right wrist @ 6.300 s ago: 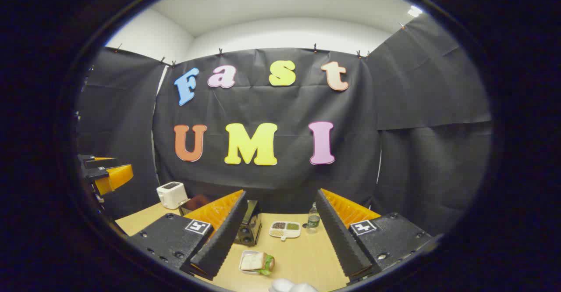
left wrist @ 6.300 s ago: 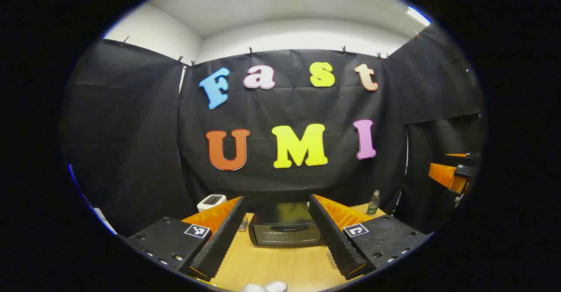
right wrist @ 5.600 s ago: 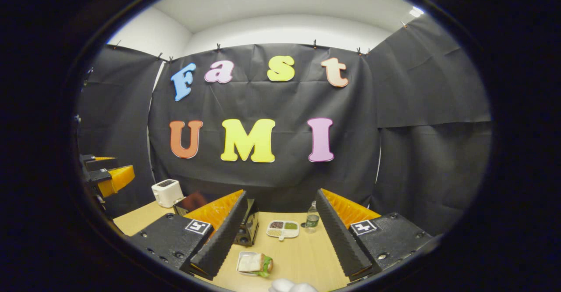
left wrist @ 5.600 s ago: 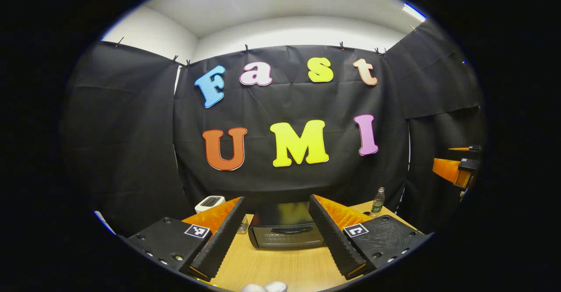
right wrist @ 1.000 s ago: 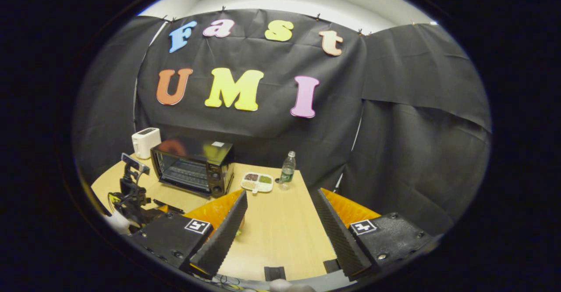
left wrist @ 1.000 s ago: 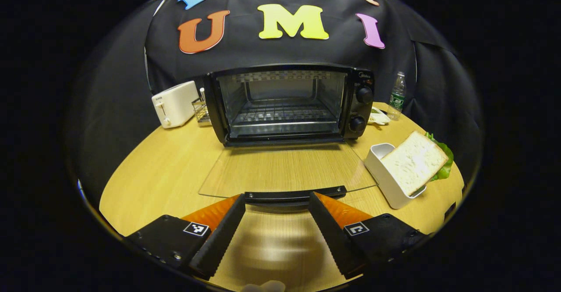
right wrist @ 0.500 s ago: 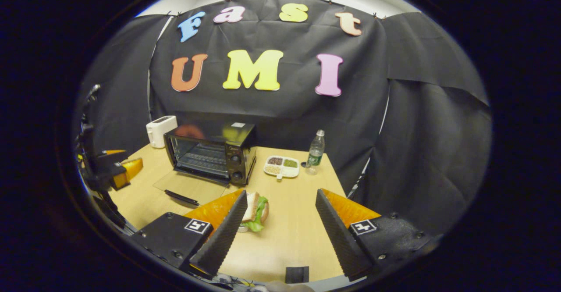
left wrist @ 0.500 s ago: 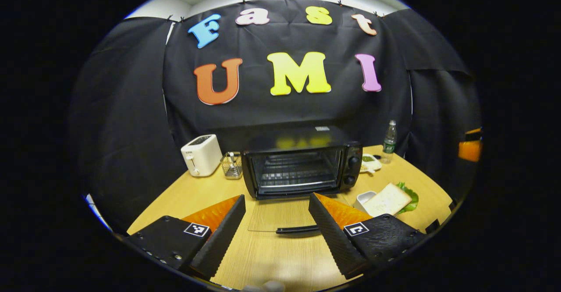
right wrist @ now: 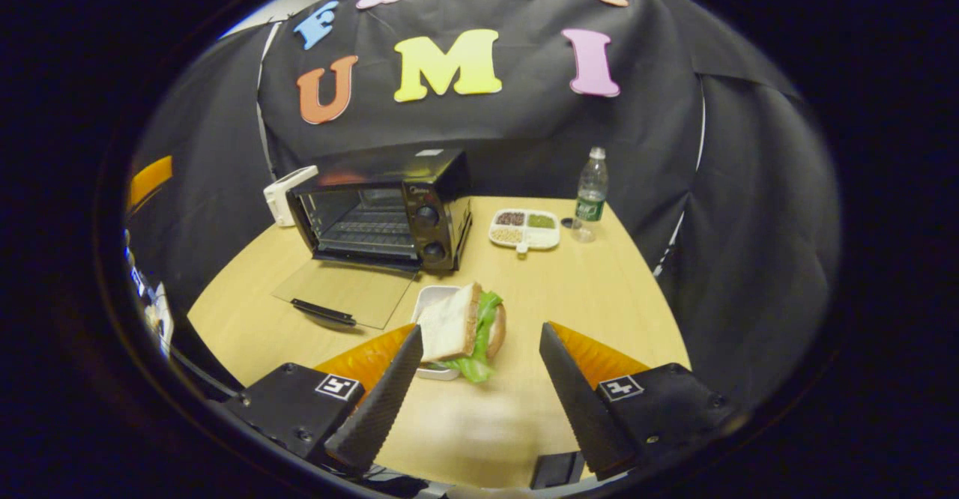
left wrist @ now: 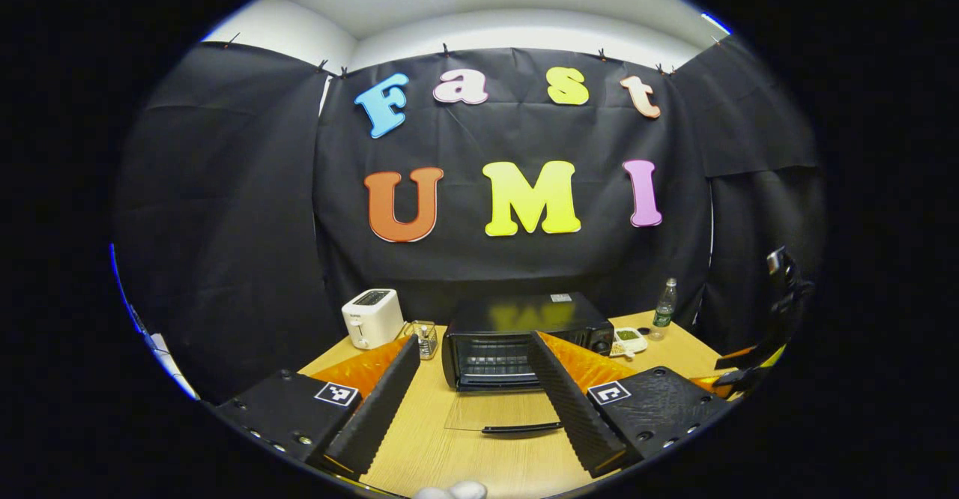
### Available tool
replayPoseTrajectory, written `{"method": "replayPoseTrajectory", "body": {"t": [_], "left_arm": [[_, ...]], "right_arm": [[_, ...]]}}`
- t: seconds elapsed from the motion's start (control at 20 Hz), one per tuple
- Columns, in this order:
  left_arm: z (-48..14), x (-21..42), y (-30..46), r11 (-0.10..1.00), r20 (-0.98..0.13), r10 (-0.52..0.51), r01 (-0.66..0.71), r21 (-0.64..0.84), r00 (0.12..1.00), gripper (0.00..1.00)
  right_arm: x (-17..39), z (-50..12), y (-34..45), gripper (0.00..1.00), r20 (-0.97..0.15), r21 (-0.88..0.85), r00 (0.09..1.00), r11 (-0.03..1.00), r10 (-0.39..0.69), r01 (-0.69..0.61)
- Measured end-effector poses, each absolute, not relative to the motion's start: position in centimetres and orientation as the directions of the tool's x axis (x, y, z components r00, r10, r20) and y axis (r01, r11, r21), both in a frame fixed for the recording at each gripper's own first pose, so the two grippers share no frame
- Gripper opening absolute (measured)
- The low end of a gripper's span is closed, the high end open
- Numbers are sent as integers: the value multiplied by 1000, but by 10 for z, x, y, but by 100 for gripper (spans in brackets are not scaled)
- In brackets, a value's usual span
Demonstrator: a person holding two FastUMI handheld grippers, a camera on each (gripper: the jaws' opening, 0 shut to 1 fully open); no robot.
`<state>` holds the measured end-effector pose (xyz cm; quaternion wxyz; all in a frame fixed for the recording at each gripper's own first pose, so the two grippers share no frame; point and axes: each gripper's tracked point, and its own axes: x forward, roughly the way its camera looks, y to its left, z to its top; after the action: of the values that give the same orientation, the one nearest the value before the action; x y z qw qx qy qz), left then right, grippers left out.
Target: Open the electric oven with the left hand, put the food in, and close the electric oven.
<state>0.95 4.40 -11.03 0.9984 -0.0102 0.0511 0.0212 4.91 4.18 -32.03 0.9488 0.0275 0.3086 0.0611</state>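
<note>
I am holding my right gripper (right wrist: 473, 379) spread wide and empty, just short of the sandwich (right wrist: 463, 330) leaning in its white tray (right wrist: 433, 300), near the toaster oven (right wrist: 382, 207). My left gripper (left wrist: 473, 401) is hanging open facing the dropped glass door (left wrist: 494, 412). Pinching too hard risks squashing the bread or tipping the tray.

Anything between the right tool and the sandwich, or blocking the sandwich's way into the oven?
Nothing visible. The right tool is open just short of the sandwich, with bare table between. The oven door lies flat open.
</note>
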Motion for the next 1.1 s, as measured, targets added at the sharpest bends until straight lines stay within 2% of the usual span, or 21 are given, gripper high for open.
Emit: {"method": "replayPoseTrajectory", "body": {"t": [0.35,0.4,0.75,0.85,0.9,1.05,1.1], "left_arm": [[-86,-3,42,996,-60,68,-64,58,996,95],[-85,-3,40,995,-59,68,-64,78,996,95],[-90,1,24,995,-97,57,-49,82,994,95],[-94,3,20,995,-110,57,-48,85,992,95],[-95,2,20,995,-113,56,-46,91,992,95],[-99,4,14,995,-126,45,-33,97,991,95],[-99,5,14,995,-130,44,-32,95,991,95]], "right_arm": [[84,-373,47,100,-664,228,712,969,230,-100],[89,-376,48,94,-668,243,704,965,241,-99],[105,-390,66,87,-701,378,614,919,363,-112],[109,-393,65,81,-710,385,595,915,377,-121],[112,-392,64,73,-709,388,594,914,381,-123],[110,-389,65,69,-708,398,582,907,400,-138],[112,-388,67,65,-703,399,583,904,407,-151]]}}
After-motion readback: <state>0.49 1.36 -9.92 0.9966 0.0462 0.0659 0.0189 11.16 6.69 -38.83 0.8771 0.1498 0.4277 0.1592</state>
